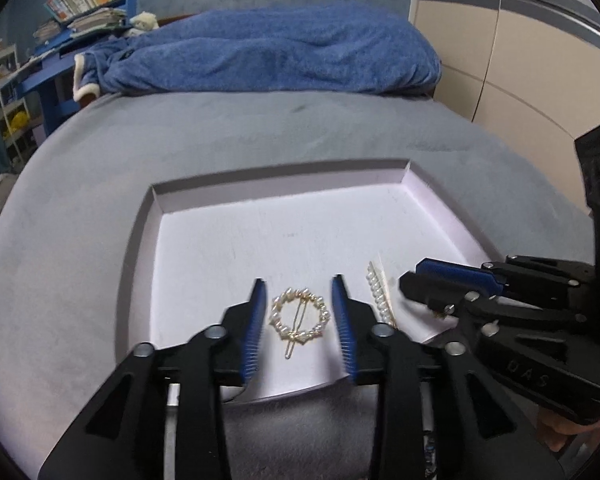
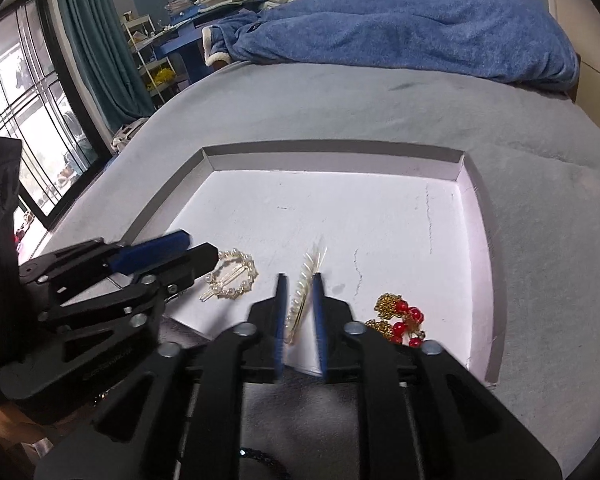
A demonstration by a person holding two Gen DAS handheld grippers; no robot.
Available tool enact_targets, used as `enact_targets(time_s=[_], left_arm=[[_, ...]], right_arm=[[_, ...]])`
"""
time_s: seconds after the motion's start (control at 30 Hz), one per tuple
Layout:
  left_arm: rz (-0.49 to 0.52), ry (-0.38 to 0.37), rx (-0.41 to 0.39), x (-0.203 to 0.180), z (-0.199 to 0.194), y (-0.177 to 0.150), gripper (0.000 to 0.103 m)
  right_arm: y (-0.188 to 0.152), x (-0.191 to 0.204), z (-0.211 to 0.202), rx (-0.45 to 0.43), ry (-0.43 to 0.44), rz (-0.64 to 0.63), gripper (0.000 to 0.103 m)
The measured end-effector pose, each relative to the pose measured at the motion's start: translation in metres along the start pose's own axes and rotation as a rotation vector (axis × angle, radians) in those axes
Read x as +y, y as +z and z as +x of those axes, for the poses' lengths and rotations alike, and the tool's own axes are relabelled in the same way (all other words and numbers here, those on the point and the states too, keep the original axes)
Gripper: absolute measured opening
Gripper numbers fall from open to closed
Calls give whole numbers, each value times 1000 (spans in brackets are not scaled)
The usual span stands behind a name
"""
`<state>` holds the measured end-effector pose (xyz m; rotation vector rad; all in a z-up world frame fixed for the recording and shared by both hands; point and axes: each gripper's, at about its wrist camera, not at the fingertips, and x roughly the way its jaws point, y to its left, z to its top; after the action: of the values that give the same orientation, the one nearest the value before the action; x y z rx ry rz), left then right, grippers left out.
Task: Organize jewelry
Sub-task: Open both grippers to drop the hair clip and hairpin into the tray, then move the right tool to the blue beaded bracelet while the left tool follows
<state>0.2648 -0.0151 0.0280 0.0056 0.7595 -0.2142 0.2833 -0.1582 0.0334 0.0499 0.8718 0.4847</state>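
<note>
The grey velvety bed (image 1: pixel 180 152) is taking up most of the room, with a blue blanket (image 1: pixel 280 52) bunching at the far end. A shallow white tray (image 2: pixel 476 216) is sitting on it, its back half lying wide open. The left gripper (image 1: pixel 300 292) is hovering with jaws spread around the round pearl hair clip (image 1: pixel 300 316), not touching it. The right gripper (image 2: pixel 300 292) is standing slightly parted around the straight pearl clip (image 2: pixel 300 304), pads apparently clear. Only the right view is showing the red-bead gold earrings (image 2: pixel 400 320) near the tray's right wall.
</note>
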Motion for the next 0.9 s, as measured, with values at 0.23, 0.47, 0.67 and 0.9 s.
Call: enact_targets(time_s=[0.23,0.47,0.67,0.9], left_arm=[[38,-11,-44,-5,-24,2,68],[46,-18,-55,-9,-56,-6,77],[60,-19,-56,-9,-94,-25,79],[37,-18,-44,-4,-119,-49,79]], right_arm=[[-4,2,-16,-23,-17,-12,33],[-17,4,-46,-36,-18,10,46],[-34,17,-73,-30,-16,-16,49],[-53,21,-81,4,-2,-3,54]])
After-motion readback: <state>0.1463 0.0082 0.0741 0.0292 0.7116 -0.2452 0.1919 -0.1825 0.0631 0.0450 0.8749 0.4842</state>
